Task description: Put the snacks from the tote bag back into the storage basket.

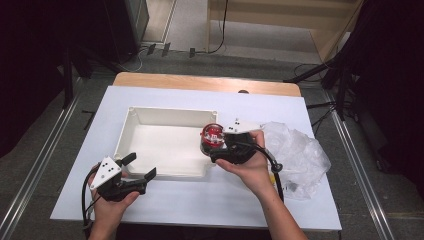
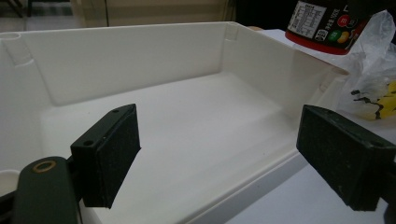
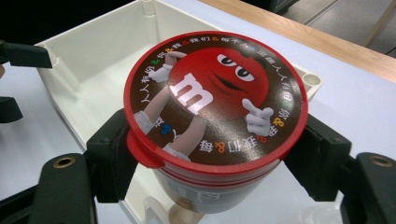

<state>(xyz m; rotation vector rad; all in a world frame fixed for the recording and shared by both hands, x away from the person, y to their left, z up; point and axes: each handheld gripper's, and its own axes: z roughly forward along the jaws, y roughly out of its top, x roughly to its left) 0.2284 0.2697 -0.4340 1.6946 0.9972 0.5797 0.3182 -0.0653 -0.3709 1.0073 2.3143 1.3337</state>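
Note:
My right gripper (image 1: pixel 216 150) is shut on a round candy tub (image 3: pixel 215 100) with a red lid showing a red cartoon character; its jaws press the tub's two sides. The tub (image 1: pixel 212 137) hangs upright over the right rim of the white plastic bin (image 1: pixel 131 131). In the left gripper view the tub's underside and label (image 2: pixel 327 25) show at the top right, above the bin's wall. My left gripper (image 1: pixel 138 167) stands open at the bin's near left corner, nothing between its pads (image 2: pixel 109 154). The bin (image 2: pixel 140 60) looks empty inside.
A crumpled clear plastic bag (image 1: pixel 300 152) lies right of the bin; something yellow and black shows inside it (image 2: pixel 373 100). The bin stands on a white board (image 1: pixel 200 200) over a wooden table (image 1: pixel 205 82). Dark stands and cables flank the table.

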